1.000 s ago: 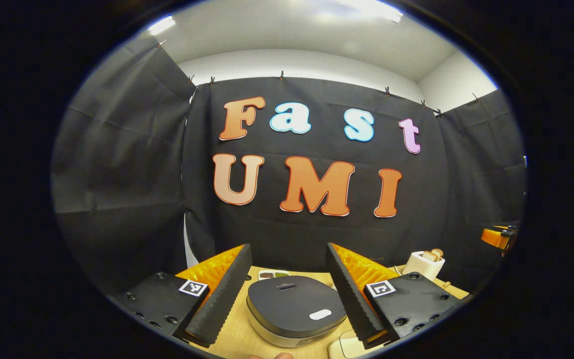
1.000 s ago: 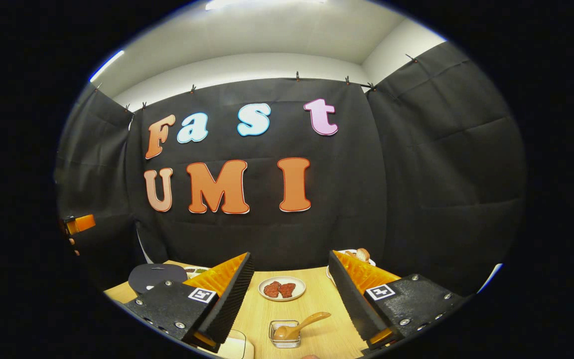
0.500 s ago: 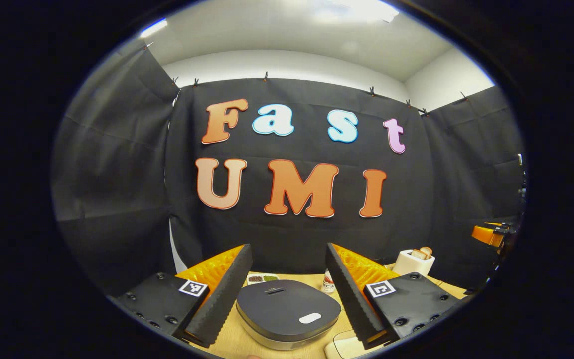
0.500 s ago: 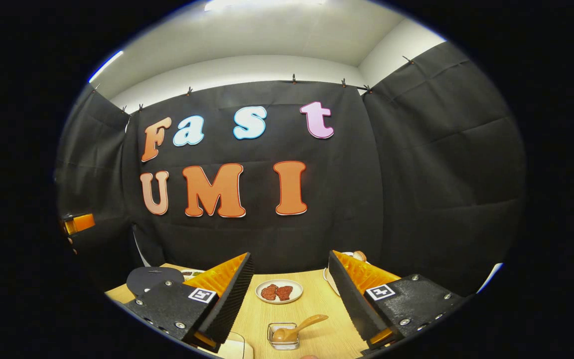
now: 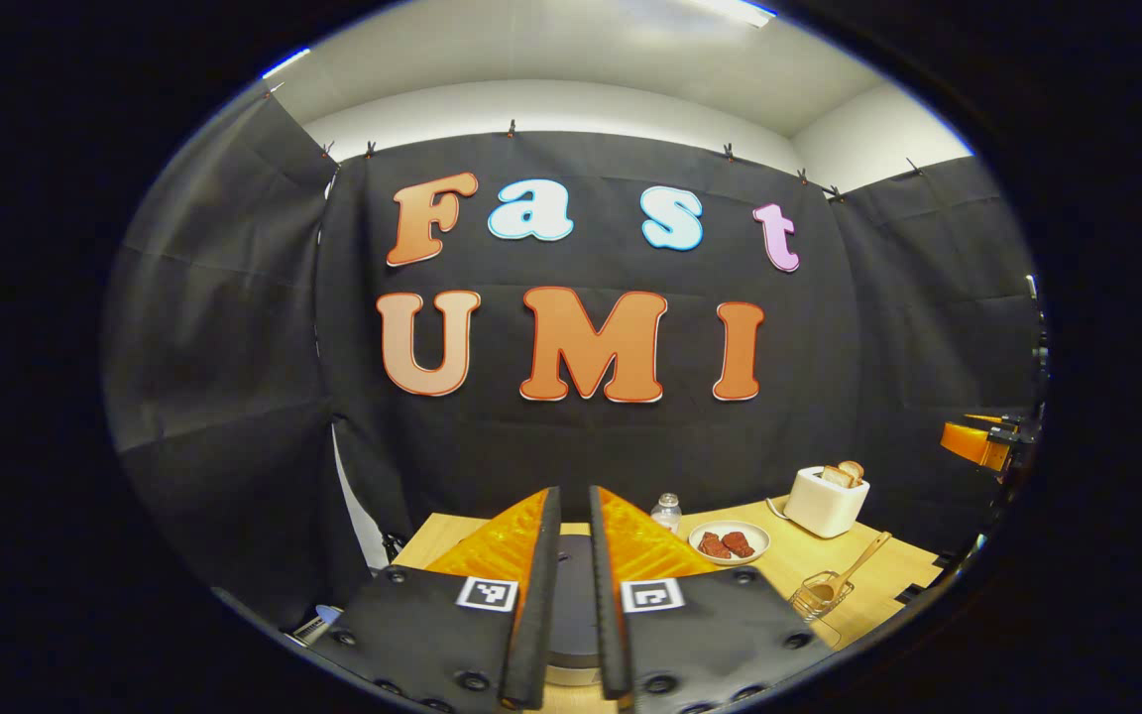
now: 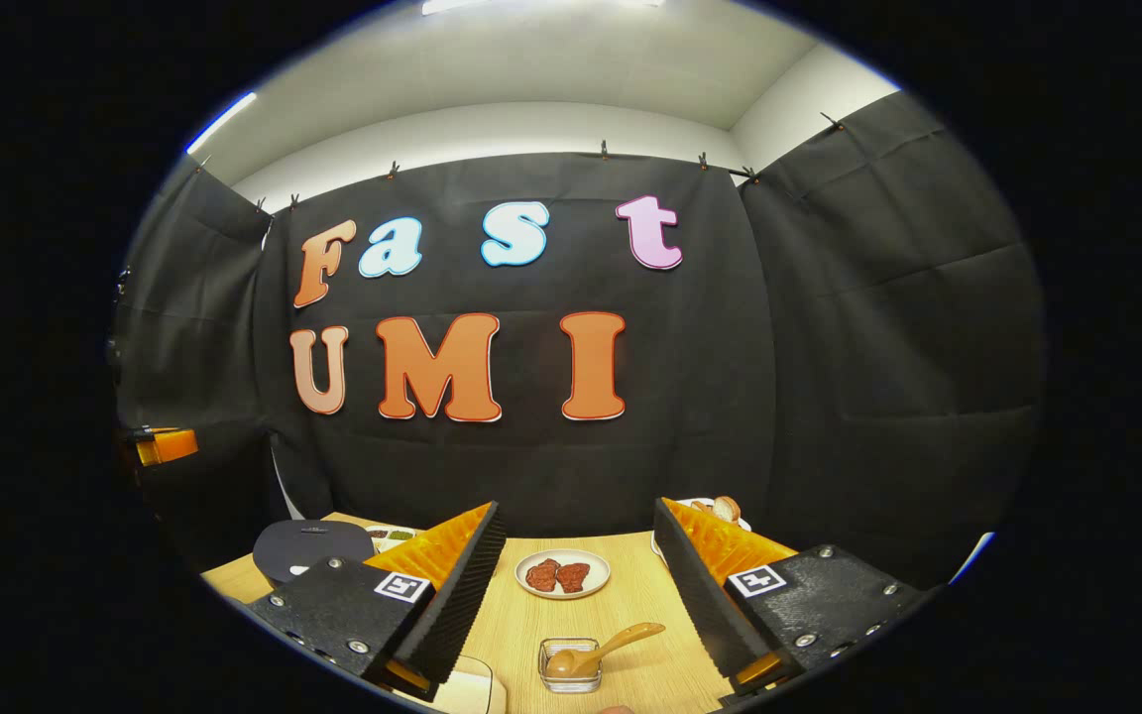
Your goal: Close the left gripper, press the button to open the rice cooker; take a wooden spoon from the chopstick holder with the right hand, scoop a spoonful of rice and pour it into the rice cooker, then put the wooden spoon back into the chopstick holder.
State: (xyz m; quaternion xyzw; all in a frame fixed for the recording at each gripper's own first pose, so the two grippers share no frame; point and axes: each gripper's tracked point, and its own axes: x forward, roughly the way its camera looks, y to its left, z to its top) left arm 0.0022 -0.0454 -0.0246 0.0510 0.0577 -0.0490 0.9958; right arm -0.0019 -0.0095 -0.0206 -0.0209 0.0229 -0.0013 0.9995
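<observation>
Wooden table [image 5: 898, 575] — rice cooker [image 5: 571, 605] behind nearly closed left claw [image 5: 571, 595]

Both grippers, left gripper [image 5: 571, 595] & right gripper [image 6: 579, 585]: black mount blocks w/ round screws, a square b/w marker tag on each block, ridged wedge fingers w/ serrated inner faces.

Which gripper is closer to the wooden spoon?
Right. The right gripper hangs just before the wooden spoon in its holder; the left gripper sits over the dark rice cooker.
</observation>
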